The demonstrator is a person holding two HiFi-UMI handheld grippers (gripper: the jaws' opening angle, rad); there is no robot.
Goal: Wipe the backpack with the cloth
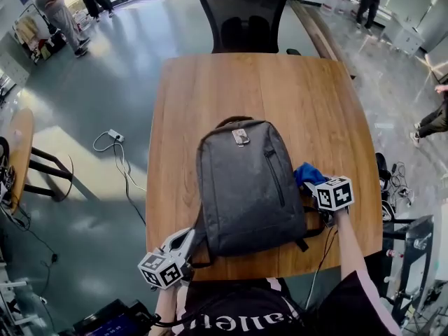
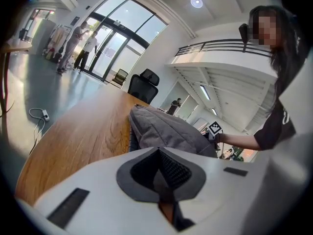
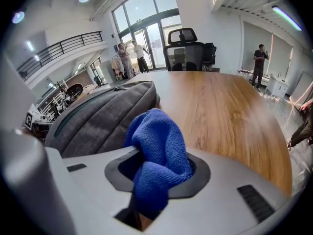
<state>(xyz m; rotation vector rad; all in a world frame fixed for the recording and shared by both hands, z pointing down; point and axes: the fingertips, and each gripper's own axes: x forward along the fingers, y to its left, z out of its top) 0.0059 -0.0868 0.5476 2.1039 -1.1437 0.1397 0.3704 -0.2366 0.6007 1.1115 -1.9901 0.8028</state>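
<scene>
A dark grey backpack point(image 1: 245, 187) lies flat on the wooden table point(image 1: 210, 96), its top handle pointing away from me. My right gripper point(image 1: 311, 187) is beside the backpack's right edge, shut on a bunched blue cloth point(image 1: 306, 173). In the right gripper view the cloth point(image 3: 159, 151) bulges out of the shut jaws, close to the backpack point(image 3: 98, 116). My left gripper point(image 1: 183, 242) is at the backpack's near left corner, jaws together on a dark strap point(image 2: 180, 221). The backpack point(image 2: 166, 131) rises just beyond it in the left gripper view.
A black office chair point(image 1: 243, 16) stands at the table's far end. A power strip with cable point(image 1: 115, 137) lies on the floor at left, near another wooden table point(image 1: 21, 145). A metal frame point(image 1: 413, 250) stands at right. People stand in the background.
</scene>
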